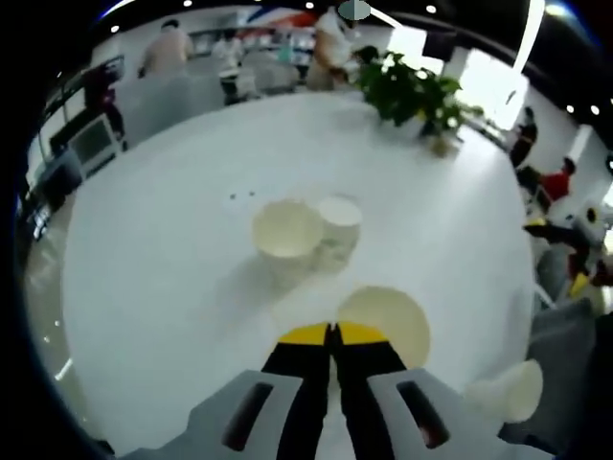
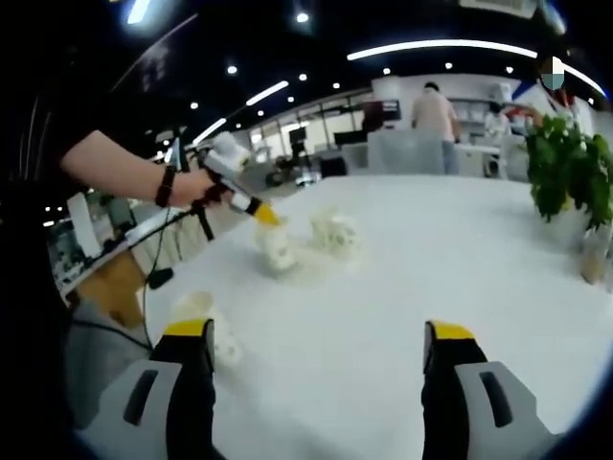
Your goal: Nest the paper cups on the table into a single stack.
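My left gripper is shut, its yellow tips pinching the near rim of a white paper cup that stands mouth up on the white table. Beyond it two more paper cups stand touching: one mouth up and one behind it to the right. Another cup lies at the lower right. In the right gripper view a hand holds the left gripper on its cup, with the cup pair just beyond. My right gripper is open over bare table, with a cup by its left jaw.
A potted green plant stands at the table's far side. The table's rounded edge runs near the person's arm, with chairs and desks past it. People stand in the background.
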